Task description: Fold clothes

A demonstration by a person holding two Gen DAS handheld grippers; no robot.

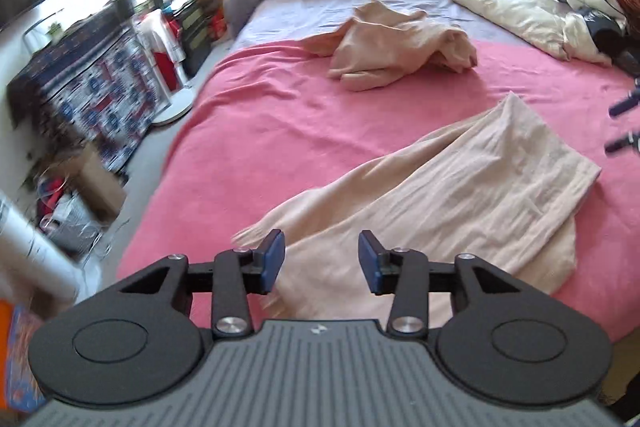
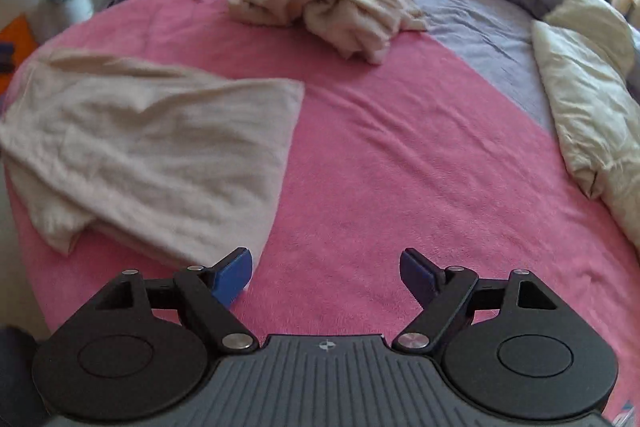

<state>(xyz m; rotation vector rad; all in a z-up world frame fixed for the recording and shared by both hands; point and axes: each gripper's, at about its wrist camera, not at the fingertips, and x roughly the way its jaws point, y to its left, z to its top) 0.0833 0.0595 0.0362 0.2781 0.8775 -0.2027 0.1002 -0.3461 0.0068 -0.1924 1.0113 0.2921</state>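
Over at the left, the left gripper [image 1: 322,261] hangs low over the near edge of the bed, jaws well apart and nothing between the blue pads, with the near garment [image 1: 440,203] lying directly ahead of it and under its fingertips. That beige piece is spread long across the pink blanket [image 1: 260,131], laid over on itself in what looks like a loose lengthwise fold, though its edges run skewed and a flap pokes out underneath at the near corner, so I'd call it partly folded at best and still needing squaring up. Moving across to the middle of the bed, the second beige garment [image 1: 396,43] sits well apart from the first, right where the pink blanket meets the lilac sheet [image 1: 304,7], and it is plainly a crumpled heap with no fold in it at all; that one is clearly work left to do. Now to the right side: the right gripper [image 2: 326,273] hovers over bare pink blanket, jaws wide open and holding nothing, its left pad just at the corner of the near garment, which fills the left of its view. Further right, the cream duvet [image 2: 580,99] lies bunched along the bed's edge, out of the play. My read is one piece roughly halved, one piece unfolded, and both grippers free.
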